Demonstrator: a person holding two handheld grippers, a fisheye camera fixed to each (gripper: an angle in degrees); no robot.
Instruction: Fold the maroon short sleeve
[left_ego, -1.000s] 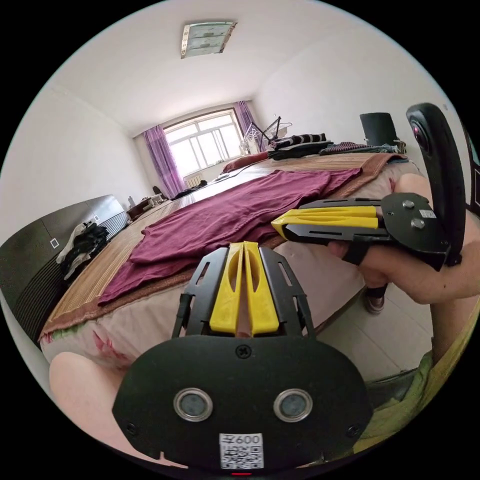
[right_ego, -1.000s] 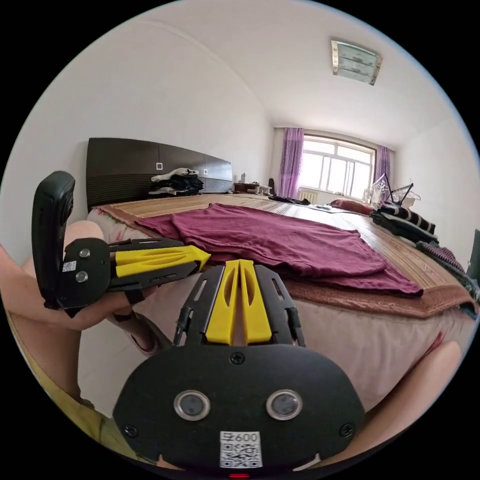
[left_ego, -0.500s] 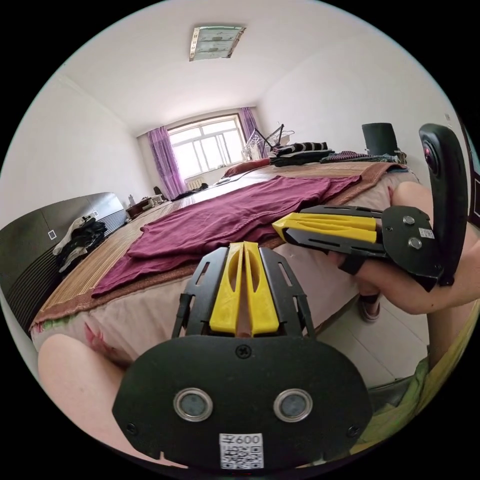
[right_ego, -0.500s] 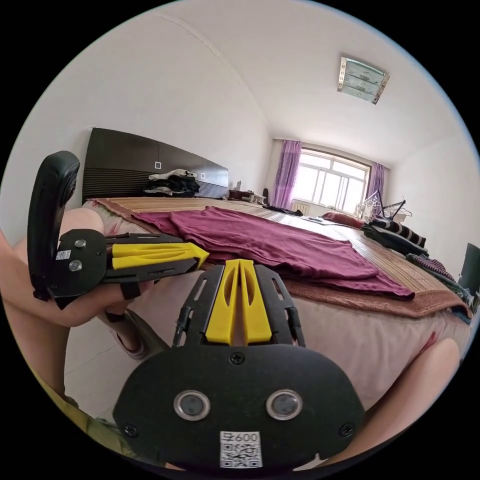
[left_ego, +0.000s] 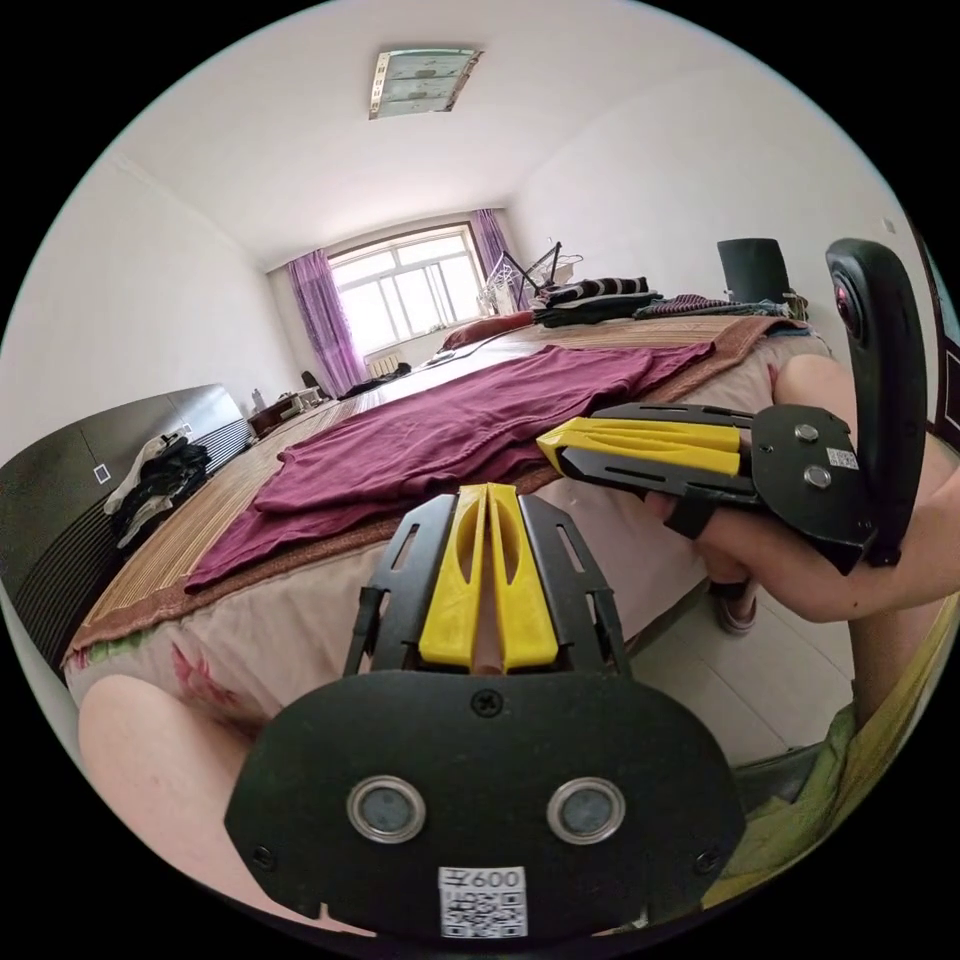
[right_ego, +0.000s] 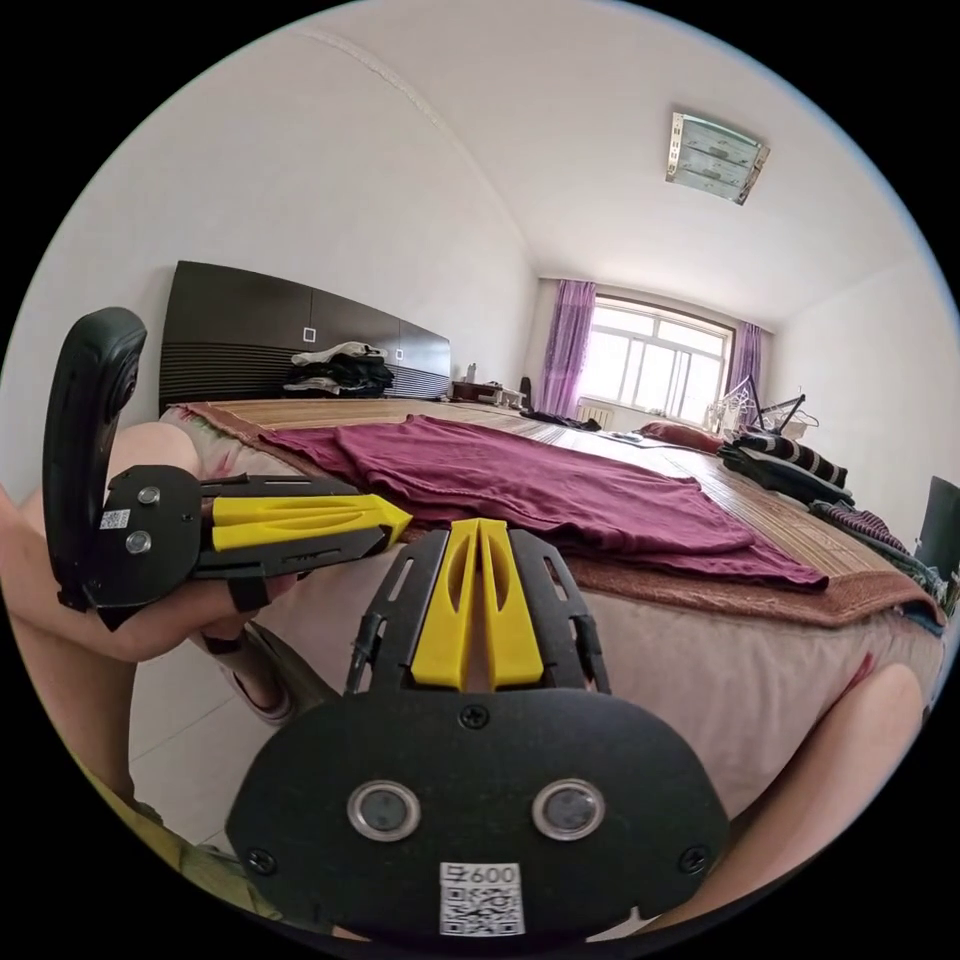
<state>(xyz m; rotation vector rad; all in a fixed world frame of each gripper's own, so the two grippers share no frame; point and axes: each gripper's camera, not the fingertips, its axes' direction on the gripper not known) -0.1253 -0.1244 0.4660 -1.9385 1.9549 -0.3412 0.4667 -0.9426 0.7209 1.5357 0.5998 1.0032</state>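
Observation:
The maroon short sleeve shirt (left_ego: 450, 425) (right_ego: 540, 485) lies spread flat on the bed's woven mat. My left gripper (left_ego: 487, 492) is shut with nothing between its yellow jaws, held off the near edge of the bed, short of the shirt. It also appears at the left of the right gripper view (right_ego: 400, 519). My right gripper (right_ego: 478, 527) is shut and empty too, beside the bed's edge; in the left gripper view it sits at the right (left_ego: 545, 447). A hand grips each tool.
The bed (left_ego: 300, 620) has a brown mat and a floral sheet on its side. Dark folded clothes (right_ego: 790, 455) and striped ones lie at its far side. A pile of clothes (right_ego: 335, 370) rests by the dark headboard (right_ego: 250, 335). Tiled floor (left_ego: 740, 690) lies below.
Both cameras have shifted slightly, so the bed sits a little differently in each view. Both grippers stay shut and close together; the shirt has not moved.

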